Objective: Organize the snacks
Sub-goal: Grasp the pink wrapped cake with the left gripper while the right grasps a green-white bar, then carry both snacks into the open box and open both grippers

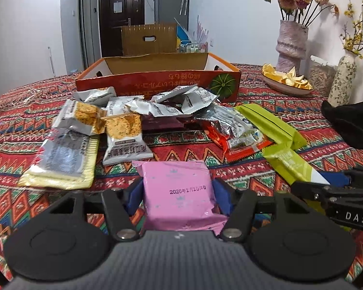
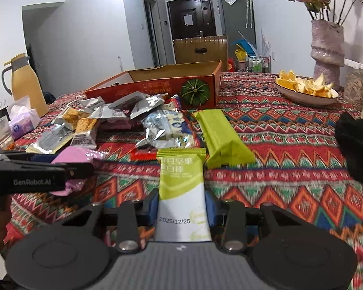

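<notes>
Your left hand-held gripper [image 1: 179, 194] is clamped on the pink packet [image 1: 179, 193], its blue pads pressing both sides (a date is printed on the wrapper). Your right hand-held gripper [image 2: 181, 207] grips the green-and-white bar [image 2: 182, 193] the same way, low over the patterned worktop [image 2: 290, 159]. The other snacks [image 1: 123, 120] lie heaped just in front of the orange box [image 1: 157, 82], which stands open. A second green bar [image 2: 220, 137] lies beside the held one, and a bowl [image 1: 286, 81] of orange peel sits to the right.
</notes>
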Demonstrator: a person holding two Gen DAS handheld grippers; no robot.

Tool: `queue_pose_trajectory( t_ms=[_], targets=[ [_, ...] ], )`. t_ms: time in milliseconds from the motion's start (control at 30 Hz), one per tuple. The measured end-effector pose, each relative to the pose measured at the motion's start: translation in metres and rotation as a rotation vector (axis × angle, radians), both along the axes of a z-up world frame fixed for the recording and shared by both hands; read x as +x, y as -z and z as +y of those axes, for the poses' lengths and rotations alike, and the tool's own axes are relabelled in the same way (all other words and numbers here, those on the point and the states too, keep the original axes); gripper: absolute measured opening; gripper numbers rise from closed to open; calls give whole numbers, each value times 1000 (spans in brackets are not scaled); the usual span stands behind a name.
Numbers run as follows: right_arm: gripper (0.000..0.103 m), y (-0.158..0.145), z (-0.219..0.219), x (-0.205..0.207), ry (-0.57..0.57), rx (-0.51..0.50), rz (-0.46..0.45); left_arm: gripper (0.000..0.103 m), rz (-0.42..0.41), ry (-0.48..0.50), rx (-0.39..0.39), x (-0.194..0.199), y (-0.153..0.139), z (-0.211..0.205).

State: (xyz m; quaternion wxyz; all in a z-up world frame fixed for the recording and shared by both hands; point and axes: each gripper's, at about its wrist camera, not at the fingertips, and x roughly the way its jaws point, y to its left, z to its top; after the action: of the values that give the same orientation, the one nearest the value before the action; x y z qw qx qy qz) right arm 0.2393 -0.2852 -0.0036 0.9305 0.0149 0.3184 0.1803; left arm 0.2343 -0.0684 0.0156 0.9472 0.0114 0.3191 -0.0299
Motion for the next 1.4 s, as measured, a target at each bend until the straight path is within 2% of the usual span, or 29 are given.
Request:
queue_pose_trajectory(
  t_ms=[200, 400, 567, 733, 933, 1033, 1233, 1400],
  targets=[
    [36, -4, 3, -36, 26, 18, -32, 62, -18, 15, -3, -26, -7, 9],
    [36, -17, 12, -53, 54, 29, -81, 62, -64, 9, -4, -42, -18, 25],
    [36, -30, 21, -51, 62, 18, -120, 63, -93, 5, -4, -39, -30, 42],
    [36, -49, 26, -28, 63, 36, -152, 63, -142, 6, 11, -19, -54, 58],
    [36, -79, 29, 21, 68, 23, -211, 62, -205, 9, 43, 32, -85, 73],
    [36, -94, 31, 53, 69, 2, -237, 62, -215, 6, 32, 66, -96, 81],
    [36, -115, 34, 134, 68, 10, -262, 63, -193, 20, 11, 147, -108, 99],
    [36, -112, 53, 218, 63, -22, -216, 62, -126, 11, 12, 230, -97, 116]
  ],
)
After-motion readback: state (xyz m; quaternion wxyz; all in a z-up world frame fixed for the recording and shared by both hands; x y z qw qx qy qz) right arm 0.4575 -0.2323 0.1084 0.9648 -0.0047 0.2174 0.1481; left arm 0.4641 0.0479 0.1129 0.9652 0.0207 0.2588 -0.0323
